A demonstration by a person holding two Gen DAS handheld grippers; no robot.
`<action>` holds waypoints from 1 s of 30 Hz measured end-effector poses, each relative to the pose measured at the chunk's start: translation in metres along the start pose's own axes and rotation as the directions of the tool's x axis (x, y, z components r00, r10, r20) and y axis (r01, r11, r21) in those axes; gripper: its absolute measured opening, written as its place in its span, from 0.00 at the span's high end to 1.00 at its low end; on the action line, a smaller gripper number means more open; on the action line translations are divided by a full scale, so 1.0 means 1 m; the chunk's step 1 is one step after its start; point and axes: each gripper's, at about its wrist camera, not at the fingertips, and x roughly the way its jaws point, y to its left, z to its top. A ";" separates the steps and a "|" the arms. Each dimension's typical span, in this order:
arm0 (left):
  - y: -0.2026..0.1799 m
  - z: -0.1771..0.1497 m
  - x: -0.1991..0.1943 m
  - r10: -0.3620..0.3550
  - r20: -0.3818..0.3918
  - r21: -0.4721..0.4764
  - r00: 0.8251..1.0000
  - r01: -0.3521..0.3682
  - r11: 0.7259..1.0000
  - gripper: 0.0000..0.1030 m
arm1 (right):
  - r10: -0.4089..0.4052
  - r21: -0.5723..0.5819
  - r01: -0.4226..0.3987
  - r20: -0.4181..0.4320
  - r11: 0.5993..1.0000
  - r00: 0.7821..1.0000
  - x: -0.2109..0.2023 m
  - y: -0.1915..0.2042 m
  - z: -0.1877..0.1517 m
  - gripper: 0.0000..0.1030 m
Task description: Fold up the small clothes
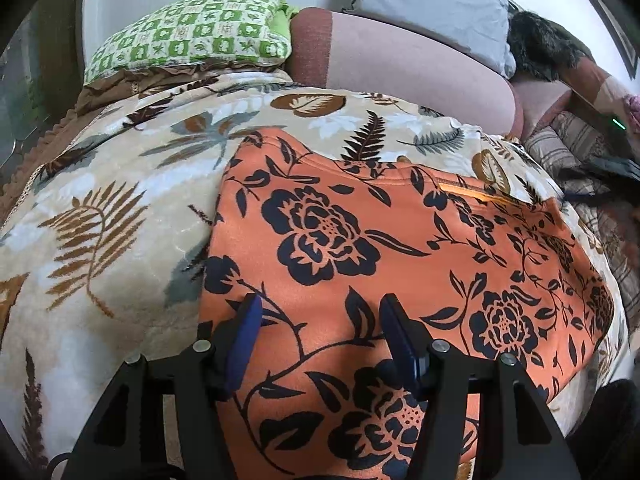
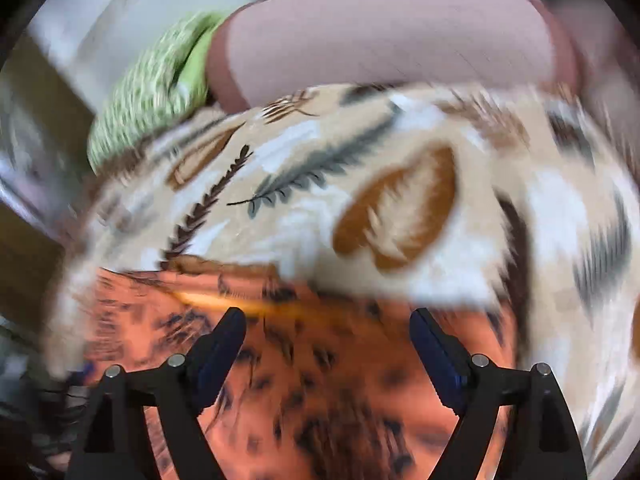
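An orange garment with a dark floral print (image 1: 400,264) lies flat on a beige leaf-patterned blanket (image 1: 120,208). My left gripper (image 1: 320,308) is open and empty, its blue pads hovering over the garment's near left part. In the right wrist view, which is motion-blurred, the same orange garment (image 2: 320,392) fills the lower half, its far edge against the blanket (image 2: 360,184). My right gripper (image 2: 326,320) is open and empty, just above the garment near that far edge.
A green-and-white checked cushion (image 1: 192,36) and a pink bolster (image 1: 400,68) lie at the back, with a grey pillow (image 1: 432,0) behind. Dark furry fabric (image 1: 540,40) and striped bedding (image 1: 568,148) sit at the right.
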 end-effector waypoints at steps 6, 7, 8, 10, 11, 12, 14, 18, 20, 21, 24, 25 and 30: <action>-0.015 0.009 -0.009 0.102 -0.007 0.014 0.995 -0.102 0.995 0.40 | 0.332 0.116 -0.323 -0.071 0.939 0.940 -0.019 -0.025 -0.077 0.16; -0.018 0.012 -0.014 0.118 -0.008 0.010 0.993 -0.118 0.993 0.40 | 0.221 0.142 -0.203 -0.125 0.969 0.967 -0.001 -0.036 -0.088 0.16; -0.020 0.014 -0.017 0.129 -0.006 0.007 0.992 -0.129 0.992 0.40 | 0.158 0.183 -0.129 -0.154 0.975 0.975 0.009 -0.047 -0.095 0.16; -0.027 0.019 -0.026 0.150 -0.002 0.008 0.989 -0.150 0.989 0.40 | 0.196 0.265 -0.174 -0.057 0.948 0.979 0.001 -0.055 -0.098 0.17; -0.031 0.021 -0.031 0.153 0.004 0.012 0.988 -0.154 0.988 0.40 | 0.206 0.261 -0.198 -0.004 0.945 0.979 -0.012 -0.051 -0.096 0.17; -0.034 0.022 -0.034 0.156 0.010 0.019 0.988 -0.156 0.988 0.40 | 0.221 0.237 -0.227 0.052 0.944 0.974 -0.027 -0.046 -0.095 0.17; -0.046 0.024 -0.040 0.159 0.019 0.042 0.987 -0.160 0.986 0.40 | 0.246 0.216 -0.261 0.095 0.941 0.965 -0.046 -0.040 -0.098 0.17; -0.068 0.024 -0.043 0.147 0.019 0.070 0.989 -0.148 0.986 0.40 | 0.203 0.235 -0.214 0.070 0.948 0.977 -0.066 -0.055 -0.126 0.17; -0.081 0.022 -0.041 0.142 0.012 0.091 0.990 -0.143 0.986 0.40 | 0.192 0.297 -0.202 0.063 0.933 0.979 -0.072 -0.075 -0.148 0.17; -0.087 0.021 -0.039 0.140 0.006 0.104 0.990 -0.140 0.985 0.40 | 0.196 0.324 -0.204 0.059 0.924 0.979 -0.073 -0.085 -0.157 0.17; -0.101 0.018 -0.033 0.131 -0.013 0.124 0.991 -0.128 0.984 0.40 | 0.236 0.385 -0.234 0.043 0.893 0.971 -0.075 -0.101 -0.185 0.17; -0.103 0.017 -0.032 0.126 -0.017 0.122 0.992 -0.123 0.985 0.40 | 0.246 0.396 -0.239 0.036 0.886 0.969 -0.076 -0.104 -0.192 0.17; -0.111 0.010 -0.023 0.055 -0.059 0.044 0.997 -0.052 0.998 0.40 | 0.318 0.442 -0.289 0.009 0.849 0.948 -0.068 -0.103 -0.214 0.17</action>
